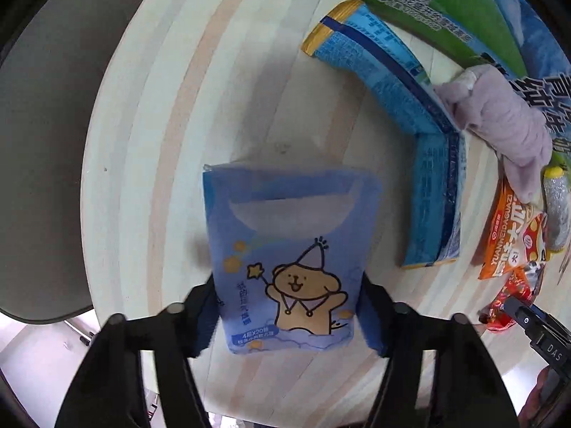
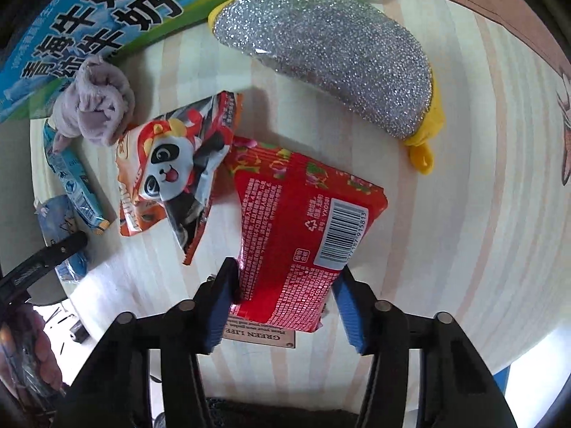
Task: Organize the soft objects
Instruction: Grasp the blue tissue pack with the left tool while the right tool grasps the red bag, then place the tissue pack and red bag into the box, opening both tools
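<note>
My left gripper (image 1: 287, 317) is shut on a blue tissue pack with a cartoon bear (image 1: 285, 249), held over the round wooden table (image 1: 160, 142). My right gripper (image 2: 285, 306) is shut on the near end of a red foil snack packet (image 2: 303, 221). A lilac plush toy (image 2: 94, 103) lies by the milk carton; it also shows in the left wrist view (image 1: 499, 114). A silver glitter sponge with yellow ends (image 2: 332, 50) lies at the far side. An orange panda snack bag (image 2: 167, 171) lies left of the red packet.
A blue-and-green milk carton (image 2: 89, 18) stands along the table's far edge. A blue packet (image 1: 410, 107) lies right of the tissue pack. A grey chair seat (image 1: 43, 160) is beyond the table's left edge. A small label plate (image 2: 260, 335) sits under the red packet.
</note>
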`<state>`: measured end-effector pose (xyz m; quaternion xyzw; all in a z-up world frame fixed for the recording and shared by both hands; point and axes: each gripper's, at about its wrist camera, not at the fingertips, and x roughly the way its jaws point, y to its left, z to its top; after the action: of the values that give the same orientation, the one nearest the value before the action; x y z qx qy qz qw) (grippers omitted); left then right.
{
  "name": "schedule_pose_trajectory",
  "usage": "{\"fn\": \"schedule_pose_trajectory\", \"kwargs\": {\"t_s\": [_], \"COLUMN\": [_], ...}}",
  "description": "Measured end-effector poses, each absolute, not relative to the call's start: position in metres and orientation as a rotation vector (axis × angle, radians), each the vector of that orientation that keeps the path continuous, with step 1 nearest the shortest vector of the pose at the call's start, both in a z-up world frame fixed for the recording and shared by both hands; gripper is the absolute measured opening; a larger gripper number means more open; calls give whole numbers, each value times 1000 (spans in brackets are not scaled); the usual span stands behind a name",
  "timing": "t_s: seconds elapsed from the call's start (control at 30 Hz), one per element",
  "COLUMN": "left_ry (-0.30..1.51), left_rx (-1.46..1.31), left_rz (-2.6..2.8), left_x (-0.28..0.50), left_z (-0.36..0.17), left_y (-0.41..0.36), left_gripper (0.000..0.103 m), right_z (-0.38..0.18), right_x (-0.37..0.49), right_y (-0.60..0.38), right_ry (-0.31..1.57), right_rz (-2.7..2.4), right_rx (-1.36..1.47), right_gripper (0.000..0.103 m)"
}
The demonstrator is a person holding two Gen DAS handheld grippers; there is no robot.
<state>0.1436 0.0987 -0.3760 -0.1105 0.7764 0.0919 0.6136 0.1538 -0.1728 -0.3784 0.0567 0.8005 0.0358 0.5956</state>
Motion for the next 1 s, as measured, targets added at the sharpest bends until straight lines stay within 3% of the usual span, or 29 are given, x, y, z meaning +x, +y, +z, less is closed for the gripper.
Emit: {"fn": "schedule_pose_trajectory", "kwargs": {"t_s": [0.1,0.33,0.53,0.8,1.0], "left_ry": [1786,1723,1643,1495,1455], "left_rx": [-268,-255,-274,-212,-106], "left_rz": [205,140,4,-139,-108], "left_x": [135,110,102,170,257], "left_z": [-368,-329,-278,-203,-181], "left_y": [93,65,11,-35,-16], "left_gripper": [48,47,47,47,47], "right_z": [-376,-357,-299,-180,-154], "right_x": [142,105,101,170,241], "right_y": [-174,-181,-183,-183,-185], "right_ry": [1862,1865,1781,1530,1431], "right_rz": [90,154,247,326,250], "right_rx": [129,182,216,226,199], "right_gripper": [50,47,47,46,46]}}
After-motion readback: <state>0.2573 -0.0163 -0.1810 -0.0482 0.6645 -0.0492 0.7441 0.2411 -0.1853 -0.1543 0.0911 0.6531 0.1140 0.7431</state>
